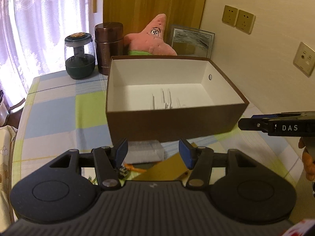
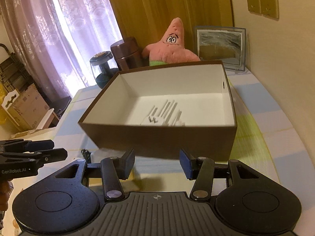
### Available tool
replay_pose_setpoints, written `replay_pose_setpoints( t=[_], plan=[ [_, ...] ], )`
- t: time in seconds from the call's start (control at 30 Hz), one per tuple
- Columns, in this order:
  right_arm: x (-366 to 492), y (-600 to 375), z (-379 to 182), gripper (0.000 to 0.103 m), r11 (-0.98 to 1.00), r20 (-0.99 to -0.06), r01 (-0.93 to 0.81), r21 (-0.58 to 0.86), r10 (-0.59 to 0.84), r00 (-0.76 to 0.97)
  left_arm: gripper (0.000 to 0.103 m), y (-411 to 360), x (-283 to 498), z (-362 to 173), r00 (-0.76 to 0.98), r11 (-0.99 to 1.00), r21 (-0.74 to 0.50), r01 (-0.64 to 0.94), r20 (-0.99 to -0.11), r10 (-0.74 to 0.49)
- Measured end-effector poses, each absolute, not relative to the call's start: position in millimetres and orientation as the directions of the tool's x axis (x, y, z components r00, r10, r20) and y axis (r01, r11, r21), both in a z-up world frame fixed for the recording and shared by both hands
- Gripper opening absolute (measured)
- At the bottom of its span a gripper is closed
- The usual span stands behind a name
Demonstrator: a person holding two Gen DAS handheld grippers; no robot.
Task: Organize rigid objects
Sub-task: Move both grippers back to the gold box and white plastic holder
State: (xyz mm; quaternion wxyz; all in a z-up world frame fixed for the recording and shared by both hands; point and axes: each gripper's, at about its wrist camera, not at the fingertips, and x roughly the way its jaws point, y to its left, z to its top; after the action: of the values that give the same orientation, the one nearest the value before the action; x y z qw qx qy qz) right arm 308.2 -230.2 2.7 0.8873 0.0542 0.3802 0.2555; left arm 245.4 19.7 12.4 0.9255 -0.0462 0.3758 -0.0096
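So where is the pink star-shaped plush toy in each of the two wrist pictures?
Left wrist view: the pink star-shaped plush toy is at top centre, behind the far rim of the open brown cardboard box.
Right wrist view: the toy is at top centre, slightly to the right, again behind the box.
Shared landmark: the brown metal flask stands just left of the toy.

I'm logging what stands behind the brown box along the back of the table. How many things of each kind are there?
Glass jar with dark lid: 1
Brown metal flask: 1
Pink star plush toy: 1
Framed picture: 1
Total: 4
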Motion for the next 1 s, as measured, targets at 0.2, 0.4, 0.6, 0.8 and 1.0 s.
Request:
replay_pose_setpoints(
  t=[0.2,0.4,0.6,0.8,1.0],
  plan=[
    [272,-225,-4,0.047,0.877,-0.672,-0.389,0.282,0.470,0.572,0.053,28,218,9,0.708,0.996,-0.091,0.007,-0.703,-0.069],
    [242,-218,-24,0.047,0.886,-0.716,-0.373,0.277,0.449,0.534,0.053,35,197,-1,0.691,0.996,-0.089,0.031,-0.718,-0.086],
    [221,-205,-41,0.047,0.888,-0.753,-0.376,0.267,0.435,0.494,0.053,39,180,-16,0.661,0.995,-0.090,0.050,-0.743,-0.100],
    [210,-193,-55,0.047,0.889,-0.776,-0.381,0.255,0.423,0.468,0.053,38,168,-30,0.629,0.993,-0.103,0.058,-0.769,-0.116],
    [209,-184,-67,0.047,0.887,-0.792,-0.390,0.249,0.418,0.445,0.053,38,161,-34,0.626,0.993,-0.095,0.066,-0.771,-0.116]
  ],
)
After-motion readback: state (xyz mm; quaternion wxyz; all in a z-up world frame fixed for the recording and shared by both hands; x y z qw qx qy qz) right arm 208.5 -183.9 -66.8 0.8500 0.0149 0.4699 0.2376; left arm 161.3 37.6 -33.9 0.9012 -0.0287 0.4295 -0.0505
